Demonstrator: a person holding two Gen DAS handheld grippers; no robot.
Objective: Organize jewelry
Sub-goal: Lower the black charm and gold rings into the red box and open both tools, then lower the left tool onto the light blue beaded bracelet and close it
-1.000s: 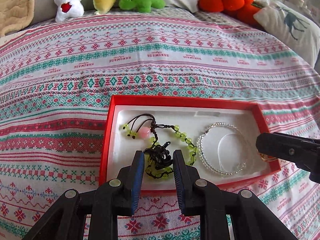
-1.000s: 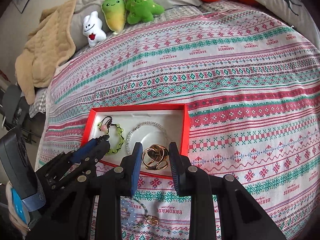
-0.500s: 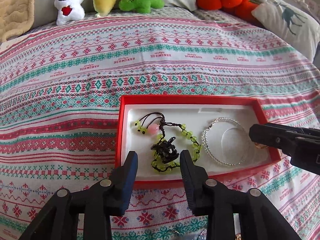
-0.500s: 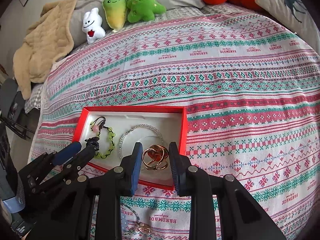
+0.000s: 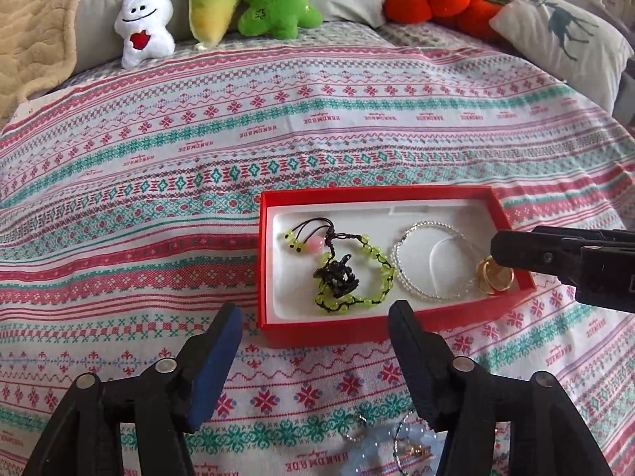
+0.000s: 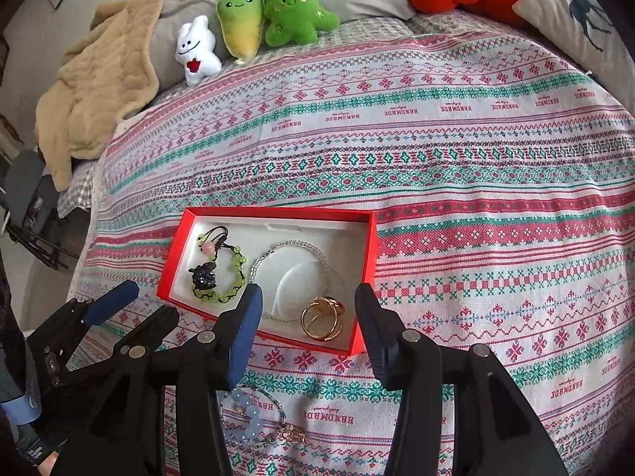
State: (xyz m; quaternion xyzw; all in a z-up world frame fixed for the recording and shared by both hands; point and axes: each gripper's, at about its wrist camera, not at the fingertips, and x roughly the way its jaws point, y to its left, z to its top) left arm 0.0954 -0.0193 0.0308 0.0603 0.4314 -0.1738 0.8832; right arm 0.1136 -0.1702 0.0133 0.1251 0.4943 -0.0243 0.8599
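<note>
Patterned bedspread (image 6: pixel 436 158) covered the bed, plush toys (image 6: pixel 254 23) at back. Red box (image 5: pixel 397 194) held green bead bracelet (image 5: pixel 369 277), clear bracelet (image 5: pixel 412 238) & gold ring (image 6: pixel 321 317). Both grippers, left (image 5: pixel 315 317) & right (image 6: pixel 309 299), just spread wide, nothing gripped.

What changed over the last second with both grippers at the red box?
The left gripper has just opened its jaws and backed off the green bead bracelet with its black charm, now lying free in the red box. The right gripper has just opened its jaws around the gold rings, no longer pinched. The clear bead bracelet, the box and the blue beads on the cloth stayed put.
</note>
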